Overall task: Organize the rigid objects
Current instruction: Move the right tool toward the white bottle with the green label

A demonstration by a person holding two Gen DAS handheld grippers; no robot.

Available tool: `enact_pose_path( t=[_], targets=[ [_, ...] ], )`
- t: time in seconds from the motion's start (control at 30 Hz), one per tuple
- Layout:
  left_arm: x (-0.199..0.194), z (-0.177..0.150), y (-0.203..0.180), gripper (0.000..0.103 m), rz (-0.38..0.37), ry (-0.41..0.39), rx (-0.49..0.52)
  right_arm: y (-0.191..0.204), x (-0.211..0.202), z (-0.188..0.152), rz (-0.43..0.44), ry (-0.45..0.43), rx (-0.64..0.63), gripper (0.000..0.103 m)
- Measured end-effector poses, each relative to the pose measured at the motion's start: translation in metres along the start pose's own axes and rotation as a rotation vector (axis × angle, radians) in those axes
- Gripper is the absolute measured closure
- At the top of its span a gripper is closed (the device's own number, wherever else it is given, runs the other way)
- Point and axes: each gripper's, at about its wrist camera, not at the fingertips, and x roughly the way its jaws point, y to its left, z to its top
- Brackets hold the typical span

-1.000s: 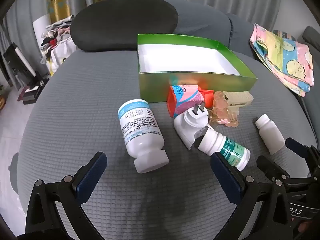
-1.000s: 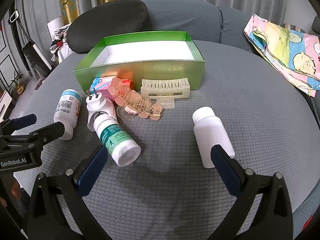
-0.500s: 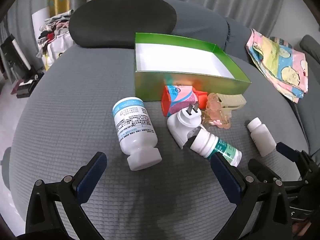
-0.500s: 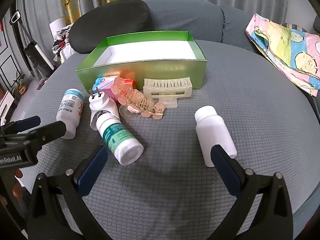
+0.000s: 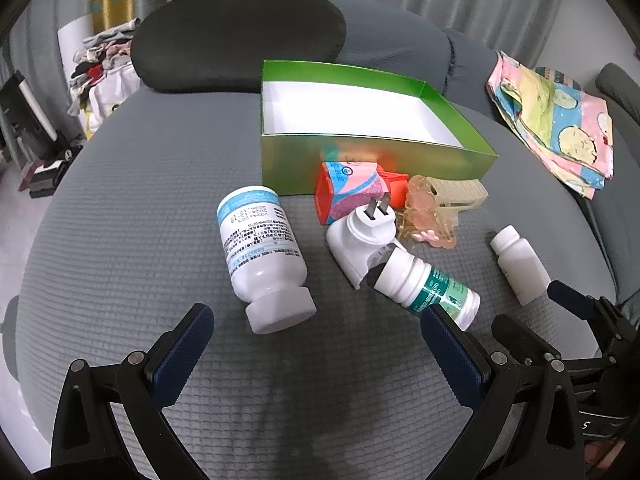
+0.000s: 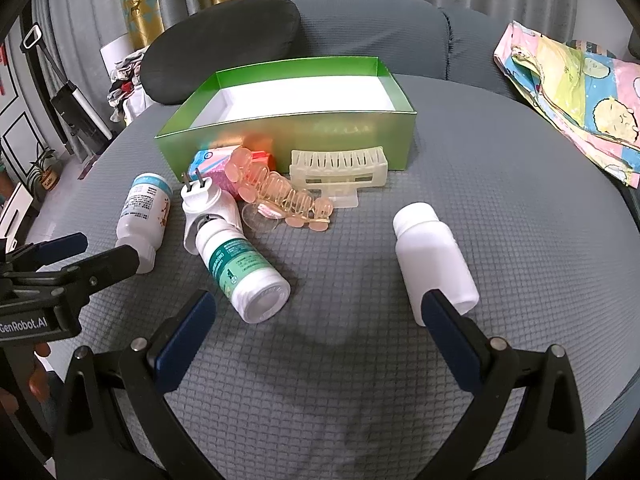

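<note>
Sorting has not begun: the blue-label bottle (image 5: pixel 262 254), plug (image 5: pixel 362 236), green-label bottle (image 5: pixel 426 286), clips (image 5: pixel 432 216) and plain bottle (image 5: pixel 520 264) lie on the sofa seat before the empty green box (image 5: pixel 372 160); left gripper (image 5: pixel 316 344) and right gripper (image 6: pixel 316 332) hover open.

Soft, even daylight, faint shadows beneath each claw, strong fisheye bending, edges perhaps slightly blurred.
</note>
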Motion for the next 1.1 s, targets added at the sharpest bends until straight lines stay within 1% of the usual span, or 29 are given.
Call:
enact_pose_path(
  t=[1.1],
  targets=[
    [0.007,-0.002,-0.015,0.0,-0.037,0.028,0.024,0.005,0.003,-0.008,0.03,0.02,-0.033,0.001]
  ],
)
